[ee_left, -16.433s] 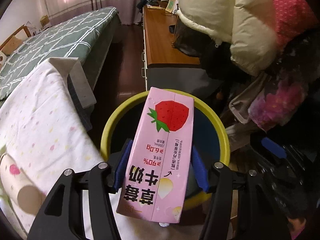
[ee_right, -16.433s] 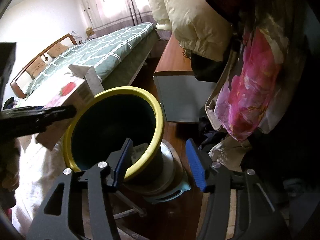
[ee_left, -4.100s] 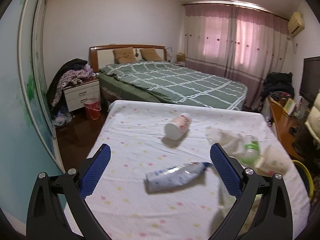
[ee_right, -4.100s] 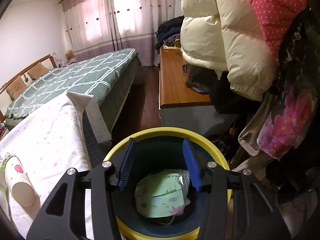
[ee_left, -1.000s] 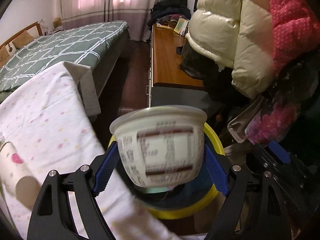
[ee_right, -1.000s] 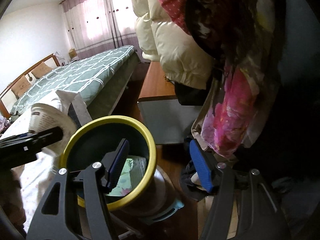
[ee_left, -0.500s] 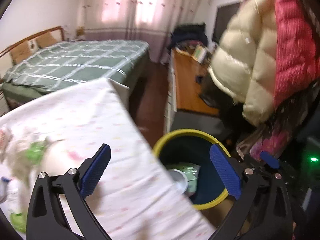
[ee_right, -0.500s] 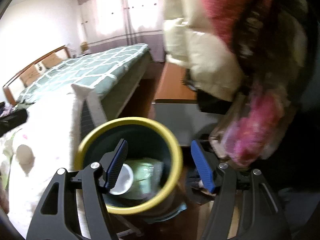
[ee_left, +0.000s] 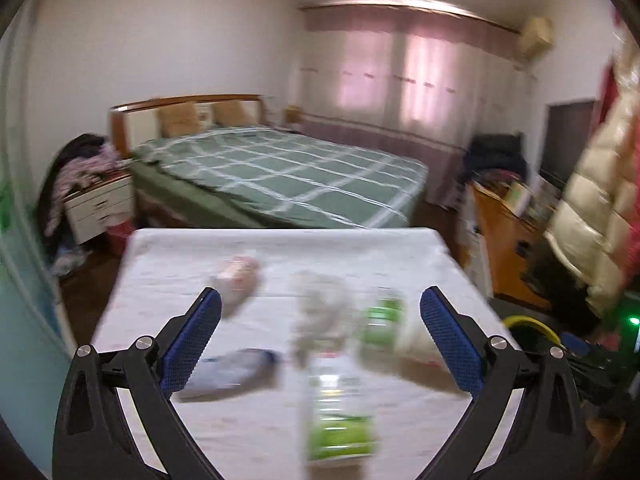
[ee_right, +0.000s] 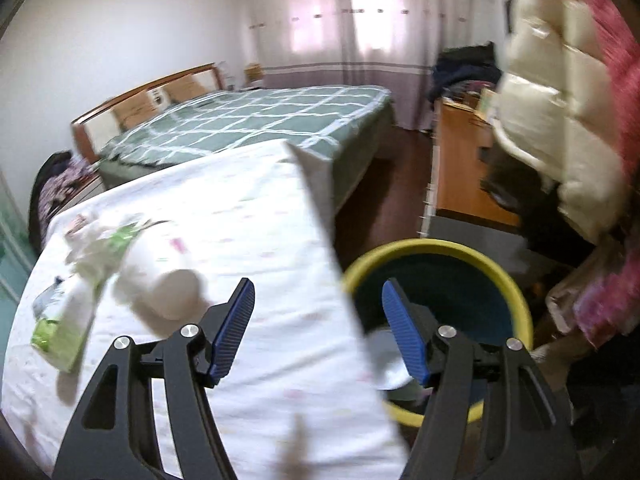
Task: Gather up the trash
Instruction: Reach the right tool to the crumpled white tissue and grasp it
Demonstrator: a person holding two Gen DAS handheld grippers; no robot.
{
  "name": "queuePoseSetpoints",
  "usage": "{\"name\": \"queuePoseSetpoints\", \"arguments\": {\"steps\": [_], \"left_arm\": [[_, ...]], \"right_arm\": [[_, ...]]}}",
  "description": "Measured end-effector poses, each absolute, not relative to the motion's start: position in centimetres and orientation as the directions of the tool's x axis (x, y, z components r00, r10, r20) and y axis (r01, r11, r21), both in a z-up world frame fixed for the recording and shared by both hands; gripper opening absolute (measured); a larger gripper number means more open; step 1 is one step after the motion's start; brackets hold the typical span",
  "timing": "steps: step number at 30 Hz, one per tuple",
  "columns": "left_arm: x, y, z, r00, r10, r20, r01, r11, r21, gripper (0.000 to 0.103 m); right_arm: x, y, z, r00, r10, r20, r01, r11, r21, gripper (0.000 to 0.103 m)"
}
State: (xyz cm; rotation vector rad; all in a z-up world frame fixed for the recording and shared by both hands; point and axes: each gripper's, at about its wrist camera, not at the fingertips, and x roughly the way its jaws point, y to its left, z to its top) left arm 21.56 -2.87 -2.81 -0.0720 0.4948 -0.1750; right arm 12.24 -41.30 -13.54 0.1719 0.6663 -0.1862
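Note:
My left gripper (ee_left: 320, 340) is open wide and empty, held over the white spotted tablecloth (ee_left: 280, 248). Blurred trash lies ahead of it: a paper cup on its side (ee_left: 238, 280), crumpled white paper (ee_left: 320, 312), a green-and-white bottle (ee_left: 380, 320), a blue-and-white tube (ee_left: 232, 372) and a green-and-white pack (ee_left: 340, 420). My right gripper (ee_right: 319, 334) is open with nothing in it, above the table's corner beside the yellow-rimmed bin (ee_right: 440, 248). A white tub (ee_right: 384, 356) lies inside the bin. A large paper cup (ee_right: 160, 288) and the green pack (ee_right: 64, 332) lie to the left of the right gripper.
A bed with a green checked cover (ee_left: 280, 172) stands beyond the table. On the right are a wooden desk (ee_right: 460, 168) and hanging padded coats (ee_right: 560, 120). The bin's rim (ee_left: 528, 326) shows at the table's right edge. A nightstand (ee_left: 96, 208) stands far left.
The left gripper let the white tub fall into the bin, opened wide and swung left to face the table. The right gripper also swung left, so the bin now sits at its right.

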Motion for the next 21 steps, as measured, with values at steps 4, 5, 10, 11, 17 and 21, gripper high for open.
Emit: {"name": "queuePoseSetpoints", "arguments": {"steps": [4, 5, 10, 11, 17, 21], "left_arm": [[22.1, 2.9, -4.4, 0.89, -0.082, -0.448, 0.024, 0.991, -0.133, 0.098], [22.2, 3.9, -4.8, 0.894, -0.056, -0.445, -0.002, 0.991, -0.13, 0.098], [23.1, 8.5, -7.1, 0.89, 0.089, -0.447, -0.145, 0.985, -0.093, 0.098], [23.1, 9.1, -7.3, 0.888, 0.107, -0.448, -0.164, 0.982, -0.089, 0.098], [23.0, 10.7, -7.8, 0.884, 0.193, -0.426, -0.251, 0.964, -0.085, 0.098], [23.1, 10.3, -8.3, 0.881, 0.206, -0.426, -0.257, 0.964, -0.064, 0.098]], "right_arm": [[13.8, -37.4, -13.2, 0.772, -0.069, -0.632, 0.154, 0.985, 0.081, 0.063], [14.0, -36.5, -13.2, 0.771, -0.058, -0.634, 0.139, 0.987, 0.079, 0.063], [16.2, -31.9, -12.4, 0.769, 0.005, -0.639, 0.051, 0.996, 0.069, 0.063], [16.7, -31.3, -12.3, 0.768, 0.021, -0.64, 0.034, 0.997, 0.073, 0.063], [20.6, -26.3, -11.6, 0.743, 0.125, -0.658, -0.085, 0.992, 0.093, 0.063], [23.8, -23.7, -11.4, 0.716, 0.166, -0.678, -0.135, 0.986, 0.099, 0.06]]}}
